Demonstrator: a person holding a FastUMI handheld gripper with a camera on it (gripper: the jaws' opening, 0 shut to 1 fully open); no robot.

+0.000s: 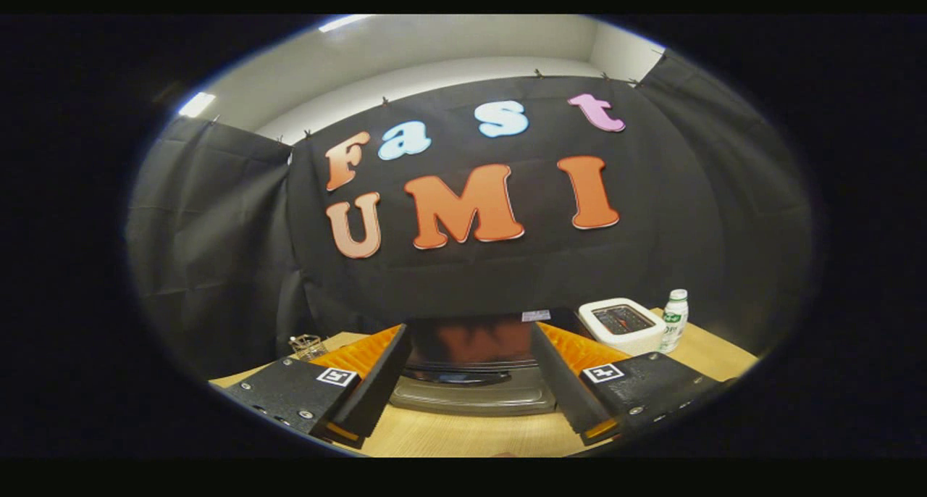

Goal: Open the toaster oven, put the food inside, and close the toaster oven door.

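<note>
The claw [471, 381] hangs wide open over a wooden counter [471, 432], gripping nothing. One toaster oven [474, 363] sits just ahead, framed between the two fingers, door shut, bare wood before it. Beyond the right finger stand one white tray [623, 327] and one small bottle [675, 319] near the counter's far edge.

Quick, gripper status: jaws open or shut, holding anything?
Gripper: jaws open and spread wide, holding nothing; the toaster oven sits just ahead, seen between them.
</note>
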